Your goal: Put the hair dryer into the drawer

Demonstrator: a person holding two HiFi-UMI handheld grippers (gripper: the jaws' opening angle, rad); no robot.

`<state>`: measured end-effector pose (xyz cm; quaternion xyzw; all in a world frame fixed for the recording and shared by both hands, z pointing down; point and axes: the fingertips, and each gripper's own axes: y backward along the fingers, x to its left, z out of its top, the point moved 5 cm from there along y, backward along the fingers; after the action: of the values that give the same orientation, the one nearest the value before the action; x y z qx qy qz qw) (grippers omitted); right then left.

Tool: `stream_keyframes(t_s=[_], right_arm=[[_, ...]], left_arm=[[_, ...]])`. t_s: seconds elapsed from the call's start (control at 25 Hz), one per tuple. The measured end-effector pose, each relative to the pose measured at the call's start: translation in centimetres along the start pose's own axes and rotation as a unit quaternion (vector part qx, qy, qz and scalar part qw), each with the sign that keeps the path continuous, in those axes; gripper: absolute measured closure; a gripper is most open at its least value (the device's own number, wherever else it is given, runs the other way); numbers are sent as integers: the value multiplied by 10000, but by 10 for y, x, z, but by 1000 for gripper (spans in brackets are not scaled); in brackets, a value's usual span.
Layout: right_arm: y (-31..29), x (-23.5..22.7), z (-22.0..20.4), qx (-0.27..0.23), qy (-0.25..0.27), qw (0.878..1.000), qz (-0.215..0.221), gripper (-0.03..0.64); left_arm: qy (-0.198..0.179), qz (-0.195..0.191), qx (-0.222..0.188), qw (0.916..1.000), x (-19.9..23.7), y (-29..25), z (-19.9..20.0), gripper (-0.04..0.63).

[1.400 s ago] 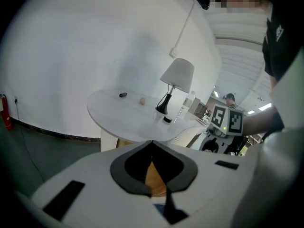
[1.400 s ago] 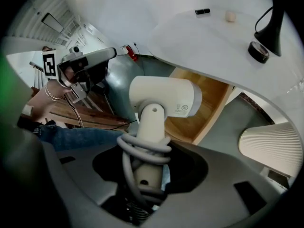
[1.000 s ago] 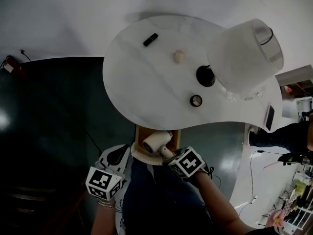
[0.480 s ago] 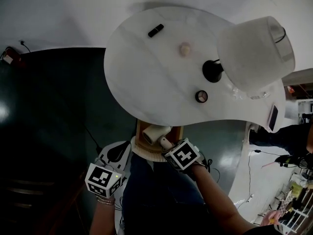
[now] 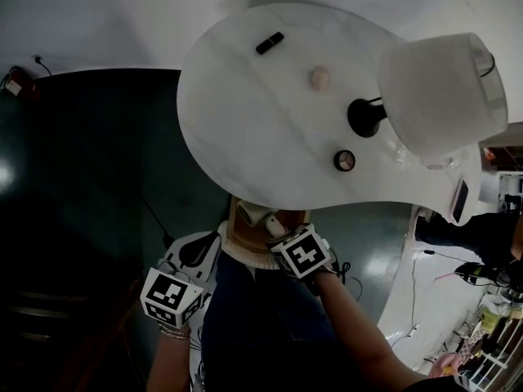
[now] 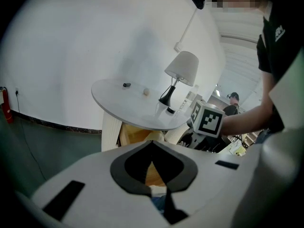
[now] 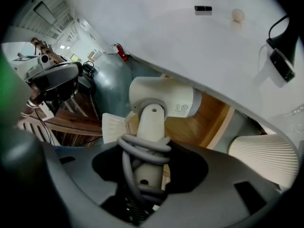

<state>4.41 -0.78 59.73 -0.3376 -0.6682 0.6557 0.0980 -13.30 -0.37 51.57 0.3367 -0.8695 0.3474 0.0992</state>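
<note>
Fingers [image 7: 190, 170] of the right gripper [image 5: 282, 237] are clamped on the handle of the cream hair dryer [image 7: 164, 99], whose grey cord [image 7: 142, 148] is coiled round that handle. Its head sits over the open wooden drawer [image 7: 204, 127], just beneath the rim of the white desk [image 5: 261, 129]. Left gripper [image 6: 158, 175] fingers [image 6: 130, 170] are together, holding nothing, near the drawer front.

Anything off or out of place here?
Nothing stands out. The hair dryer, its cord coiled round the handle, is clamped in the right gripper at the open drawer; the lamp on the table stands upright.
</note>
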Motion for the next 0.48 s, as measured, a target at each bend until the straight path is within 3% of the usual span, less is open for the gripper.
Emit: stream_keyframes(t_s=[0.48], right_arm=[[-14,-7,13,-45,-219,9995,-202,391]], left_arm=[[136,52,-14,9999,14,-2,2,578]])
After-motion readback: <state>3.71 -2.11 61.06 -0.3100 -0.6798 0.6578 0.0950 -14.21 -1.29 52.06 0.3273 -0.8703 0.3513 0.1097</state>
